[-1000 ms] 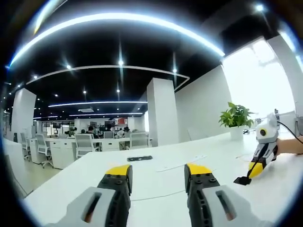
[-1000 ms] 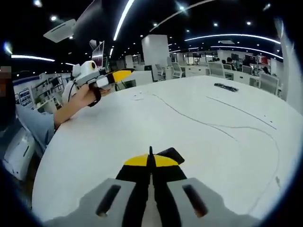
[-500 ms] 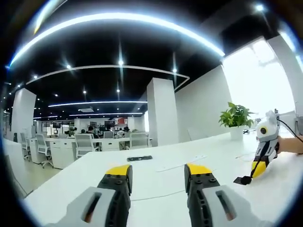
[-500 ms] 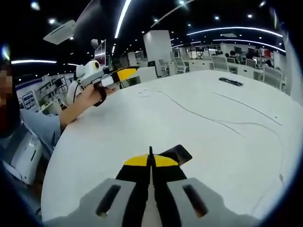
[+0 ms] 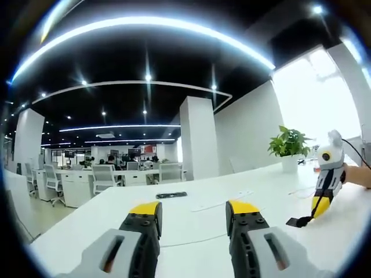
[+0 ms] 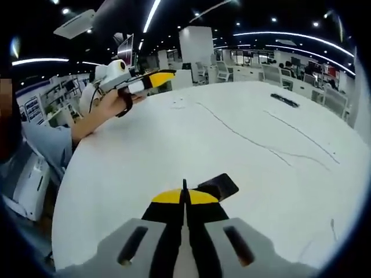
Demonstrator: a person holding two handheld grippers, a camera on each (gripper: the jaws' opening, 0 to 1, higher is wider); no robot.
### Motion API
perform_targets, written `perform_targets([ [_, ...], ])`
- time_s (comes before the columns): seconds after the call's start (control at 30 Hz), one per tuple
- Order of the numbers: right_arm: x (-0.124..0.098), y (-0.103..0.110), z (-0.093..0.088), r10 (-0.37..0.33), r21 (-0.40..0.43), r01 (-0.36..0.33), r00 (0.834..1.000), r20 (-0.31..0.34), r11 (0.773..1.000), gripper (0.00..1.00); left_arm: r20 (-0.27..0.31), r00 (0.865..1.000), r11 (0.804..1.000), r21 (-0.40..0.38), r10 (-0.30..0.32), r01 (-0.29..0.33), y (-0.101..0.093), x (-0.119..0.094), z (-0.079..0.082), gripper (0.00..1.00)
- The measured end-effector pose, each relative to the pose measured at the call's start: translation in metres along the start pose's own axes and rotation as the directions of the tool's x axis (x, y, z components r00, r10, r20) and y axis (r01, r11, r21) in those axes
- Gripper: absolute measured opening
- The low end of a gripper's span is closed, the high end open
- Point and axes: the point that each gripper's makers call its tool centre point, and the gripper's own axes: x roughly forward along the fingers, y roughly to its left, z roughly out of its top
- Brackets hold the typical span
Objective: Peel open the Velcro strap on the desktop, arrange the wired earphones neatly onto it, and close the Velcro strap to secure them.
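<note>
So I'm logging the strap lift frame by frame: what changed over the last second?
The right gripper, shut on the black Velcro strap, has swung more upright and carried the strap a little further right and up, as seen in the left gripper view. The left gripper stayed open and still. The earphone cable stayed spread on the white table, and the second dark strap has not moved.

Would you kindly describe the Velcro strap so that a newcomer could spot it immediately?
Start from the large white table. Follow the right gripper to its shut yellow tips, which pinch the Velcro strap. It is a flat black tab, dark and broad, unlike the thin pale earphone cable trailing across the table.
</note>
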Motion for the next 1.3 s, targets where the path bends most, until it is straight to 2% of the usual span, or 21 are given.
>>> perform_targets([
  [0.03, 0.000, 0.000, 0.000, 0.000, -0.004, 0.000, 1.000, -0.002, 1.000, 0.03, 0.001, 1.000, 1.000, 0.000, 0.001, -0.001, 0.001, 0.000, 0.000, 0.47],
  [0.07, -0.001, 0.010, -0.001, 0.057, 0.002, -0.057, 0.998, -0.008, 0.998, 0.03, 0.001, 1.000, 1.000, -0.001, 0.002, -0.002, 0.001, 0.000, 0.001, 0.47],
  [0.43, -0.006, 0.013, 0.002, 0.030, -0.042, -0.031, 0.999, -0.028, 0.999, 0.03, 0.003, 1.000, 1.000, -0.002, 0.007, -0.007, 0.003, -0.001, 0.002, 0.47],
  [0.53, -0.007, 0.023, 0.004, 0.073, -0.042, -0.074, 0.997, -0.028, 0.996, 0.03, 0.003, 1.000, 1.000, -0.002, 0.006, -0.006, 0.003, -0.001, 0.002, 0.47],
  [0.83, -0.005, 0.028, 0.003, 0.072, -0.055, -0.075, 0.996, -0.052, 0.996, 0.03, 0.004, 1.000, 1.000, -0.002, 0.007, -0.007, 0.004, -0.001, 0.003, 0.47],
  [0.9, -0.006, 0.032, 0.005, 0.092, -0.055, -0.095, 0.994, -0.051, 0.994, 0.03, 0.004, 1.000, 1.000, -0.003, 0.007, -0.007, 0.004, -0.001, 0.003, 0.47],
  [0.93, -0.006, 0.043, 0.007, 0.145, -0.047, -0.147, 0.988, -0.047, 0.988, 0.03, 0.003, 1.000, 1.000, -0.003, 0.007, -0.007, 0.004, -0.001, 0.003, 0.47],
  [0.97, -0.007, 0.046, 0.009, 0.155, -0.044, -0.157, 0.987, -0.042, 0.987, 0.03, 0.003, 1.000, 1.000, -0.003, 0.008, -0.008, 0.004, -0.001, 0.003, 0.47],
  [1.1, -0.007, 0.045, 0.011, 0.128, -0.078, -0.131, 0.991, -0.048, 0.988, 0.03, 0.000, 1.000, 1.000, -0.001, 0.008, -0.008, 0.004, -0.001, 0.002, 0.47],
  [1.3, -0.009, 0.039, 0.013, 0.115, -0.074, -0.116, 0.993, -0.029, 0.990, 0.03, -0.004, 1.000, 1.000, 0.003, 0.011, -0.011, 0.005, -0.001, 0.001, 0.47],
])
